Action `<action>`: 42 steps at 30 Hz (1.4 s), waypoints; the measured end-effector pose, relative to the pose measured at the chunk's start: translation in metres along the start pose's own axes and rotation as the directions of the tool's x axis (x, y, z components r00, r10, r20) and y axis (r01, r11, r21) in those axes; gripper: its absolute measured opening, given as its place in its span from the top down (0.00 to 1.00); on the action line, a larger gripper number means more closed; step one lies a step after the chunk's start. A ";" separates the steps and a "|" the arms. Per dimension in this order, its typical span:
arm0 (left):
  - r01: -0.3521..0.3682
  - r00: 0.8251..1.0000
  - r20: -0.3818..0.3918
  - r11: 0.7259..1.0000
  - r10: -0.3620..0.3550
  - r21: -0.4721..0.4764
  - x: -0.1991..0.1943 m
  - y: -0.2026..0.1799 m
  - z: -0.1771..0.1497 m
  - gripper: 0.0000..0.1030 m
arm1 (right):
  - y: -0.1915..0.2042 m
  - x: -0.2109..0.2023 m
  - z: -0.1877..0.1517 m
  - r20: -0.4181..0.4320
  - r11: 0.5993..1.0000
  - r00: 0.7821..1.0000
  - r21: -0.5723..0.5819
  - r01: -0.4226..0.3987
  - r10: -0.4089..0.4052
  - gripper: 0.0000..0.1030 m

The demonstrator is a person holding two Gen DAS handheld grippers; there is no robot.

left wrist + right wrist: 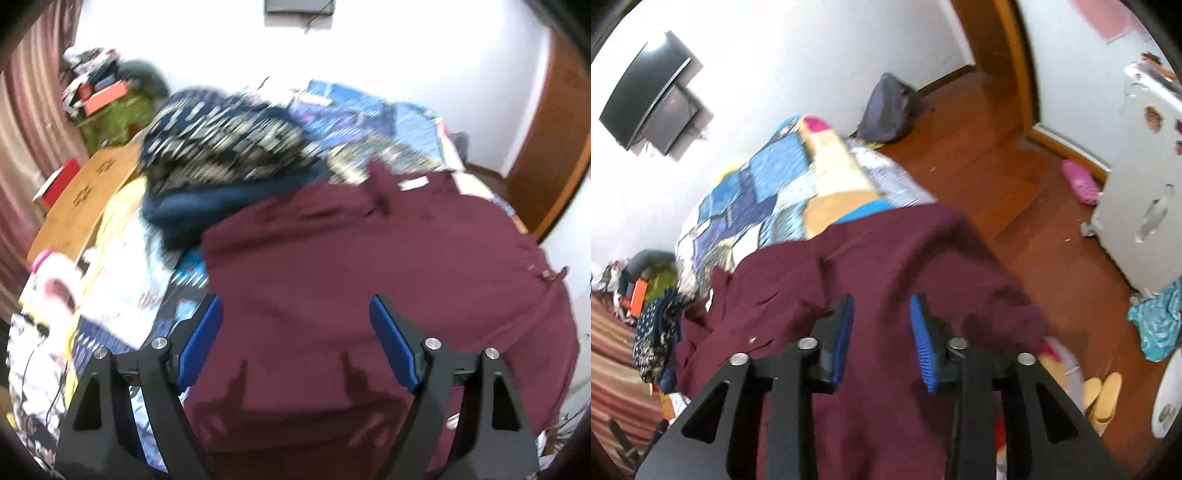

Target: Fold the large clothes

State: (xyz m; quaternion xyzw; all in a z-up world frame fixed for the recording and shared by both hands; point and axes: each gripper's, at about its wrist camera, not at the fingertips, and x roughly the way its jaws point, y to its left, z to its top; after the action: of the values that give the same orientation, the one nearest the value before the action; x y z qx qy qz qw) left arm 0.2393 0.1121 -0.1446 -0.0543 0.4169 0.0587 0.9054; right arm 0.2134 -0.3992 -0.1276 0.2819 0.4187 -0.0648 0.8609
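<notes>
A maroon garment (369,266) is spread over the near part of a bed, on a blue patchwork quilt (761,192), with one edge draped over the bedside toward the wooden floor (1015,177). The left tool (295,332) is held above the cloth with its blue pads wide apart and nothing between them. The right tool (882,332) is likewise seen over the garment, its pads parted and clear of the fabric. A dark patterned bundle (229,147), possibly another garment, is blurred beyond the maroon cloth.
</notes>
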 end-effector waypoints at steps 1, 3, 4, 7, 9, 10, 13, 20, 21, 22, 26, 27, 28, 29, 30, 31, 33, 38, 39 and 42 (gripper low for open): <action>0.022 1.000 0.016 1.000 -0.022 0.009 -0.002 -0.009 0.006 0.21 | -0.008 -0.007 0.001 0.016 1.000 1.000 0.012 0.012 -0.012 0.57; 0.056 0.998 0.035 0.998 -0.057 0.021 -0.004 -0.023 0.015 0.21 | -0.019 -0.017 0.001 0.047 0.999 0.998 0.034 0.028 -0.030 0.50; 0.076 0.996 0.042 0.997 -0.077 0.027 -0.005 -0.032 0.019 0.21 | -0.025 -0.021 0.000 0.055 0.998 0.998 0.045 0.037 -0.040 0.50; 0.128 0.991 0.041 0.991 -0.130 0.047 0.000 -0.056 0.028 0.21 | -0.041 -0.025 -0.004 0.036 0.995 0.998 0.083 0.051 -0.054 0.50; 0.154 0.988 0.024 0.986 -0.156 0.063 0.007 -0.073 0.030 0.21 | -0.049 -0.021 -0.010 0.005 0.993 0.999 0.110 0.046 -0.046 0.50; 0.164 0.986 0.016 0.984 -0.165 0.067 0.009 -0.079 0.030 0.21 | -0.054 -0.017 -0.013 -0.018 0.991 0.999 0.126 0.041 -0.039 0.50; 0.193 0.981 -0.017 0.978 -0.192 0.085 0.019 -0.097 0.027 0.21 | -0.069 -0.003 -0.027 -0.083 0.985 0.997 0.171 0.027 -0.013 0.50; 0.204 0.977 -0.085 0.973 -0.195 0.112 0.036 -0.119 0.012 0.21 | -0.094 0.045 -0.044 -0.209 0.969 0.975 0.246 -0.024 0.077 0.46; 0.199 0.978 -0.092 0.973 -0.189 0.116 0.038 -0.120 0.010 0.21 | -0.097 0.046 -0.041 -0.197 0.968 0.977 0.248 -0.029 0.079 0.46; 0.199 0.977 -0.097 0.973 -0.188 0.118 0.040 -0.121 0.009 0.21 | -0.098 0.047 -0.037 -0.192 0.968 0.978 0.251 -0.032 0.082 0.46; 0.194 0.977 -0.117 0.974 -0.180 0.118 0.046 -0.122 0.003 0.21 | -0.110 0.064 -0.025 -0.188 0.953 0.977 0.301 -0.042 0.103 0.46; 0.192 0.977 -0.119 0.974 -0.179 0.116 0.047 -0.122 0.002 0.21 | -0.112 0.068 -0.025 -0.187 0.948 0.976 0.315 -0.045 0.108 0.46; 0.193 0.976 -0.123 0.975 -0.179 0.112 0.048 -0.122 0.001 0.21 | -0.115 0.072 -0.024 -0.182 0.943 0.977 0.330 -0.049 0.114 0.46; 0.195 0.975 -0.128 0.975 -0.181 0.107 0.049 -0.121 0.000 0.21 | -0.118 0.077 -0.023 -0.178 0.937 0.976 0.346 -0.055 0.124 0.47; 0.196 0.974 -0.132 0.975 -0.182 0.105 0.050 -0.121 -0.001 0.21 | -0.118 0.080 -0.023 -0.178 0.933 0.976 0.356 -0.057 0.128 0.49; 0.196 0.974 -0.135 0.975 -0.181 0.104 0.051 -0.121 -0.002 0.21 | -0.120 0.083 -0.023 -0.171 0.926 0.977 0.373 -0.059 0.131 0.50; 0.191 0.975 -0.136 0.976 -0.176 0.106 0.052 -0.121 -0.003 0.21 | -0.119 0.085 -0.023 -0.158 0.921 0.981 0.388 -0.043 0.112 0.66; 0.182 0.977 -0.129 0.977 -0.167 0.114 0.049 -0.118 -0.005 0.21 | -0.098 0.065 -0.015 -0.115 0.951 0.993 0.308 0.019 0.017 0.91; 0.185 0.977 -0.126 0.976 -0.171 0.110 0.048 -0.116 -0.005 0.21 | -0.092 0.059 -0.012 -0.093 0.962 0.996 0.270 0.037 -0.013 0.91; 0.194 0.976 -0.118 0.976 -0.182 0.101 0.045 -0.112 -0.005 0.21 | -0.070 0.031 -0.002 -0.012 0.981 1.000 0.191 0.021 -0.019 0.92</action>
State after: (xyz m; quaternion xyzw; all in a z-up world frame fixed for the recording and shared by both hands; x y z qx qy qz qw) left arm 0.2819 0.0034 -0.1763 -0.0457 0.4607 -0.0537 0.8848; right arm 0.2077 -0.4527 -0.1816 0.3593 0.4178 -0.1120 0.8269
